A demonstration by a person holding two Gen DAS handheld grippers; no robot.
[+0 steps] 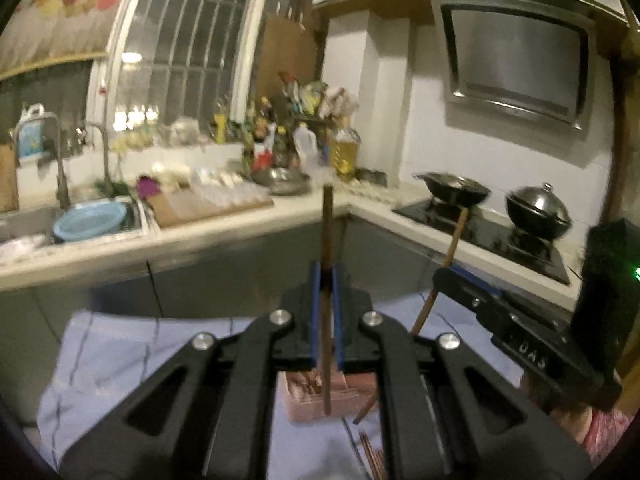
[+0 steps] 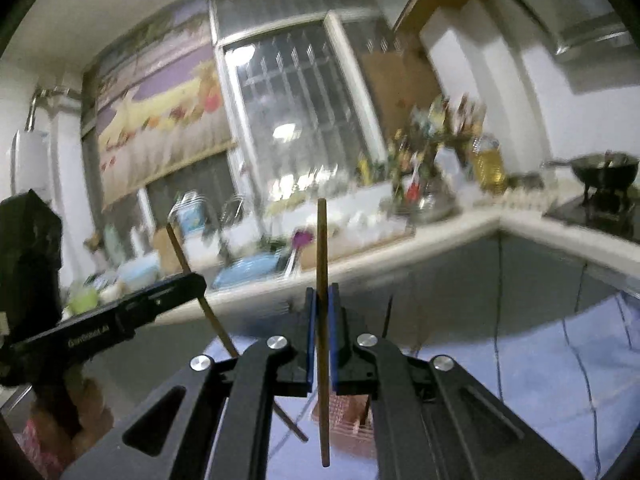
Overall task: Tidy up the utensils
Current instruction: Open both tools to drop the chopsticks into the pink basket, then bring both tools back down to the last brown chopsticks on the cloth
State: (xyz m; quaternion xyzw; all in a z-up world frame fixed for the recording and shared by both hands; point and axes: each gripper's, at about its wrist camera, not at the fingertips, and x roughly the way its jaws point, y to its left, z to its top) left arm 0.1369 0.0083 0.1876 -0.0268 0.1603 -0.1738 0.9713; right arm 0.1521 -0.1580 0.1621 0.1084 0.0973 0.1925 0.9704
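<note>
Blue basin (image 1: 90,220) in sink (image 1: 24,224); wok (image 1: 454,188) on stove (image 1: 492,236); oil bottle (image 1: 345,152).

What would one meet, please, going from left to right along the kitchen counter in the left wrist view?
Tap → blue basin → cutting board → metal bowl → oil bottle → black wok → lidded pot.

Basket (image 1: 320,400) on cloth (image 1: 120,360) below tools; sink (image 1: 32,220) left, stove (image 1: 500,236) right on counter (image 1: 200,236).
</note>
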